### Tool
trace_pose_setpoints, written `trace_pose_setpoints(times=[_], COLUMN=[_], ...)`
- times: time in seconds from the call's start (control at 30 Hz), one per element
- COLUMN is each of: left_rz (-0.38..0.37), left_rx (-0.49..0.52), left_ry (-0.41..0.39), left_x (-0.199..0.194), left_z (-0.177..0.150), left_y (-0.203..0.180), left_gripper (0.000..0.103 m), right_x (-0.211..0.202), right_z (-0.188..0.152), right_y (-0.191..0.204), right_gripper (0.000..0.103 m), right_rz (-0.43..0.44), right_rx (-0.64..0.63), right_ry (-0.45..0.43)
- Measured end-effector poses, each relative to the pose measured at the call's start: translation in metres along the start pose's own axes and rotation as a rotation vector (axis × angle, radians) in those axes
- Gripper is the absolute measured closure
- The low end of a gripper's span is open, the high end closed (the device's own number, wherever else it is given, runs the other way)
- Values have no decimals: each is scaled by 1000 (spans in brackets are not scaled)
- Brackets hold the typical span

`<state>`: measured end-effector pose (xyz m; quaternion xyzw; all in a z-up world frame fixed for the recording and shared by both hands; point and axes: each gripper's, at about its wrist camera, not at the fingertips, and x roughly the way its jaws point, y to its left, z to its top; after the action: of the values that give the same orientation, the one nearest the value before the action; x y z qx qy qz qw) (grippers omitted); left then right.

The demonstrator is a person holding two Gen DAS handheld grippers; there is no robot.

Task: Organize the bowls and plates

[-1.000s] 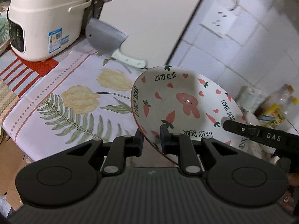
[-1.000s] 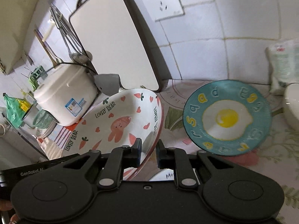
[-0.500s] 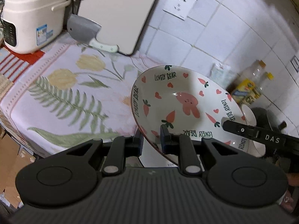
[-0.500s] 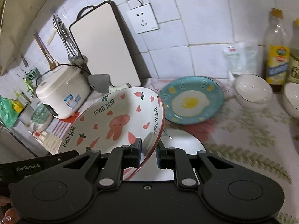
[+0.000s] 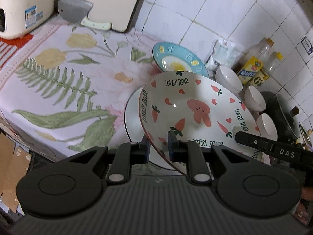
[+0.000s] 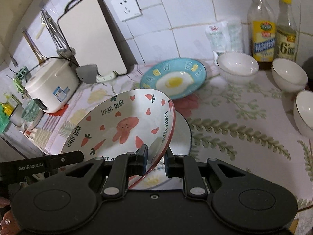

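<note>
A white plate with pink bear, hearts and carrots, lettered LOVELY BEAR (image 5: 195,107) (image 6: 125,125), hangs tilted above the counter. My left gripper (image 5: 158,146) is shut on its near rim. My right gripper (image 6: 156,158) is shut on the opposite rim, and its black finger (image 5: 264,146) shows in the left wrist view. Just under the held plate lies a plain white plate (image 5: 133,117) (image 6: 183,135) on the floral cloth. Behind it sits a blue plate with a fried-egg picture (image 5: 176,58) (image 6: 174,78). Three white bowls (image 6: 237,66) (image 6: 289,74) (image 6: 305,109) stand to the right.
A rice cooker (image 6: 50,86), a cleaver (image 5: 76,9) and an upright cutting board (image 6: 92,33) stand at the back left. Two oil bottles (image 6: 263,31) and a packet (image 6: 223,35) line the tiled wall. A dark pan (image 5: 281,111) sits at far right. The counter's front edge (image 5: 39,148) is close.
Both grippers have carried the bear plate to the right along the counter, away from the rice cooker. It now hangs over the plain white plate, with the blue plate and bowls nearer.
</note>
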<state>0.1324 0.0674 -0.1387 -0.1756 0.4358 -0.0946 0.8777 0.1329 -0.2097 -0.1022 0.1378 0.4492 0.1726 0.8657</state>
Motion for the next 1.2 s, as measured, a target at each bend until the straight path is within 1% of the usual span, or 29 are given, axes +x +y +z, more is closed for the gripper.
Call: trace_pose_setpoints(times=[0.27, 0.5, 0.8, 1.0, 1.2], left_rz=[-9, 4, 14, 12, 19], left_rx=[-25, -41, -57, -61, -83], left_ry=[47, 73, 98, 101, 128], left_x=[29, 45, 57, 58, 64], left_z=[-15, -19, -19, -18, -19], left_y=[9, 15, 24, 24, 24], left_gripper=[87, 87, 87, 87, 86], right_x=[19, 37, 53, 55, 64], right_z=[-16, -19, -15, -12, -14], right_y=[-12, -17, -15, -16, -9], right_gripper=[81, 81, 81, 81, 76], right_rz=[-37, -46, -56, -62, -110], right_rx=[8, 19, 6, -5, -57], right_ry=[54, 97, 134, 134, 142])
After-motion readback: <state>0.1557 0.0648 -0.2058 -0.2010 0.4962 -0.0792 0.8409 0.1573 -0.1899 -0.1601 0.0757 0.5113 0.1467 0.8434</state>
